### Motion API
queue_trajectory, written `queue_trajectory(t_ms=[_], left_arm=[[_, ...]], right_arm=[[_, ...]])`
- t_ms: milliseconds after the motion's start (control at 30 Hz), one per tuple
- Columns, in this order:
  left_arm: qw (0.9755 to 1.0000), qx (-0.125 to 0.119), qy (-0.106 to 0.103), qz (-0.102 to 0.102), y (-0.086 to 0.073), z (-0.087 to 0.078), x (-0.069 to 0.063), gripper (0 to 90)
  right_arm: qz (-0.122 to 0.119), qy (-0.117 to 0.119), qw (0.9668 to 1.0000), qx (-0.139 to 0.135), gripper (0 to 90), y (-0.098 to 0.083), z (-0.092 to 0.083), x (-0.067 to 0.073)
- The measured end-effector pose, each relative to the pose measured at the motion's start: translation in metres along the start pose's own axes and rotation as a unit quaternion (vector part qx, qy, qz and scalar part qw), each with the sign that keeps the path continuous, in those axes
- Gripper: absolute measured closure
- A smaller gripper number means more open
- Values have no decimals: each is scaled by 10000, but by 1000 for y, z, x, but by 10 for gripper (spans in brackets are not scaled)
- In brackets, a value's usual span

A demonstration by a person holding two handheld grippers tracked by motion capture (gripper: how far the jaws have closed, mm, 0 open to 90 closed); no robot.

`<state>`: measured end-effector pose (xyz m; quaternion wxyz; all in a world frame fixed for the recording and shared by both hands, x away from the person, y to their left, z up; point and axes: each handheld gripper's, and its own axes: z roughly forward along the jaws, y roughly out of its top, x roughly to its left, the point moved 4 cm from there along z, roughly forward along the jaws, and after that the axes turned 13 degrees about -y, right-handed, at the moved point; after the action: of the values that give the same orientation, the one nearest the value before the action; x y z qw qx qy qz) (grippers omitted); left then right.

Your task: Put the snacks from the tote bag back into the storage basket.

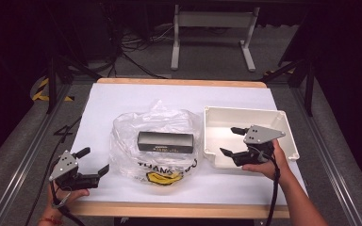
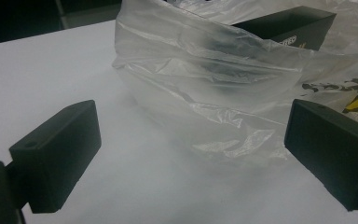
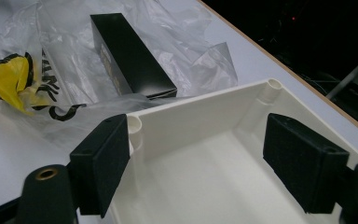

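right tool [image 1: 229, 141]: part open, empty, over white plastic tray [image 1: 290, 136] mid-right | left tool [image 1: 96, 161]: wide open, empty | risk: jaw snags crinkly clear plastic bag [image 1: 127, 136], dragging black rectangular box [image 1: 165, 141]

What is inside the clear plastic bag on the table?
A long black box lies inside the plastic bag, seen through the film. Crumpled folds and the yellow print hide whatever else may be there.

black tongs [image 1: 228, 140] with grey three-cornered plates, trailing black cables, brass screw holes.
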<state>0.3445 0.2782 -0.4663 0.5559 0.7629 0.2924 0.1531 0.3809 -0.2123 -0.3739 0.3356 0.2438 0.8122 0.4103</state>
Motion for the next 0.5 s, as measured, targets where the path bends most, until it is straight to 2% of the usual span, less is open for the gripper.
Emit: queue_trajectory(t_ms=[500], left_arm=[[10000,-31,-12,2,0,-1,-1,46]], right_arm=[[-211,241,9995,16,248,21,21,6]])
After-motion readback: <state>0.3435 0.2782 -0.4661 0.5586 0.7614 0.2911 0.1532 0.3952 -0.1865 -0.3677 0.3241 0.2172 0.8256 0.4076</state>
